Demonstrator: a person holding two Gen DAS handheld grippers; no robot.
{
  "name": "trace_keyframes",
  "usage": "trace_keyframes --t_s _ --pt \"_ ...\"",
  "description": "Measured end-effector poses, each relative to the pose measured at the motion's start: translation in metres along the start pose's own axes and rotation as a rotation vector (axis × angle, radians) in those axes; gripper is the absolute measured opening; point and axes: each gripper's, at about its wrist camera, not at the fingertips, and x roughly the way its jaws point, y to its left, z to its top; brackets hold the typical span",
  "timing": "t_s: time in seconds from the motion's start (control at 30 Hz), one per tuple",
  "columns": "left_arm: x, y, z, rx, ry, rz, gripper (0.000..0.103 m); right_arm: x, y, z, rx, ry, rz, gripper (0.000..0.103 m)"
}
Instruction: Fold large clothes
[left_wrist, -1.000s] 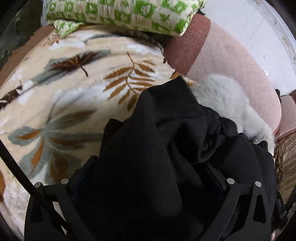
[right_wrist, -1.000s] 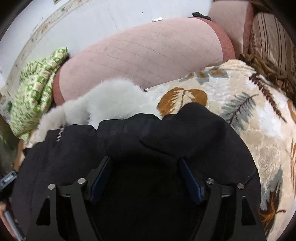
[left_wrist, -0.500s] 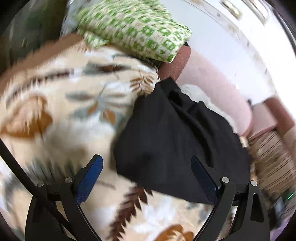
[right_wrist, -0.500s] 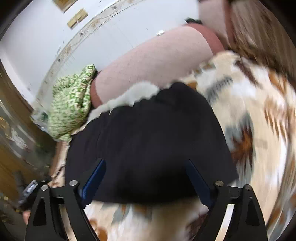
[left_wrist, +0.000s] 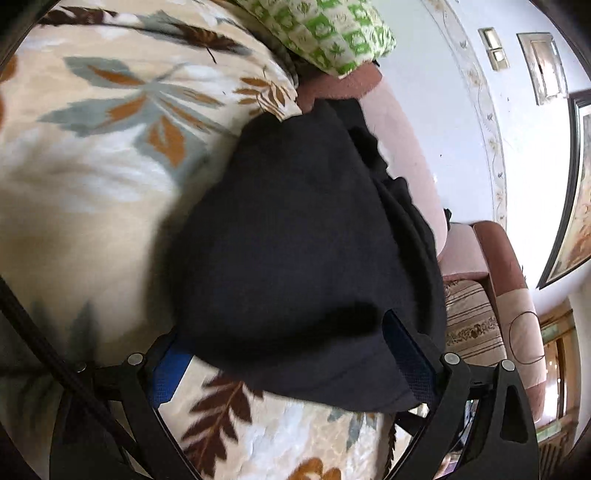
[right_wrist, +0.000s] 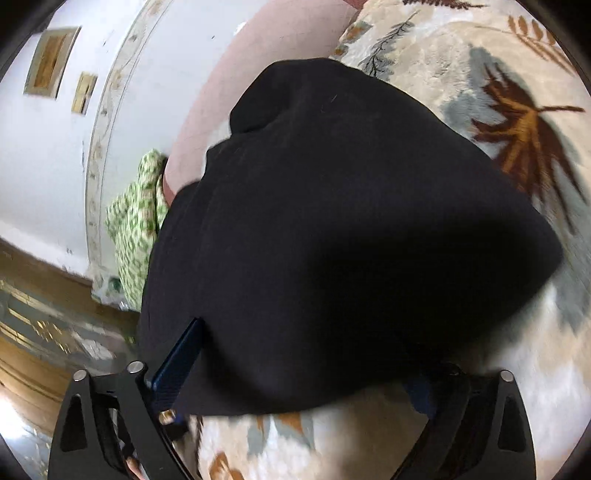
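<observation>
Leaf-print blanket (left_wrist: 92, 177) on sofa. Left claw (left_wrist: 291, 363) wide, right claw (right_wrist: 295, 373) just opened wide; black garment (left_wrist: 295, 240) fills frame centre, lying released between the pads. Fold laid down; next: regrip for another fold. Pink backrest (left_wrist: 406, 155) upper right.

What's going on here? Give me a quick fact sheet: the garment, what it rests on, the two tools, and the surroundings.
garment: black garment, bundled in a heap
resting on: leaf-patterned blanket over a pink sofa
left gripper: jaws wide apart, garment's near edge between them
right gripper: jaws have just been opening, garment's edge between them, not pinched
nearby: green-patterned cloth, white wall
</observation>
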Motion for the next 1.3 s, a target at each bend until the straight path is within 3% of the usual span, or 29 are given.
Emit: trace_keyframes --t_s 0.13,0.27,0.3,0.37,0.43,0.47,0.63,0.8,1.03,1.2,1.3 --pt "0.015 -0.011 0.007 0.041 -0.041 0.032 0.103 0.012 -0.001 0.012 0.020 -0.062 -0.010 0.103" --pt "0.018 -0.017 0.008 0.019 -0.058 0.080 0.100 0.021 0.010 0.013 -0.044 -0.092 -0.061 0.103" --pt "0.015 -0.025 0.006 0.027 -0.063 0.118 0.095 0.021 0.012 0.013 -0.046 -0.087 -0.069 0.101" --pt "0.003 -0.046 0.000 0.106 -0.089 0.210 0.065 0.016 0.016 0.015 -0.039 -0.077 -0.055 0.076" --pt "-0.010 -0.068 -0.006 0.192 -0.108 0.253 0.045 0.006 0.025 0.017 -0.046 -0.076 -0.030 0.061" --pt "-0.017 -0.078 -0.010 0.220 -0.120 0.264 0.041 0.001 0.031 0.017 -0.063 -0.082 -0.026 0.055" --pt "-0.044 -0.093 -0.025 0.236 -0.121 0.278 0.039 -0.028 0.059 0.015 -0.118 -0.110 0.010 0.050" --pt "-0.064 -0.088 -0.042 0.229 -0.098 0.280 0.039 -0.047 0.071 0.003 -0.179 -0.067 -0.009 0.050" --pt "-0.076 -0.089 -0.077 0.278 -0.074 0.345 0.039 -0.063 0.054 -0.015 -0.178 -0.005 -0.050 0.049" --pt "-0.086 -0.086 -0.088 0.288 -0.062 0.352 0.040 -0.073 0.053 -0.022 -0.196 0.009 -0.069 0.049" --pt "-0.083 -0.082 -0.087 0.275 -0.063 0.363 0.046 -0.072 0.042 -0.025 -0.149 0.030 -0.073 0.057"
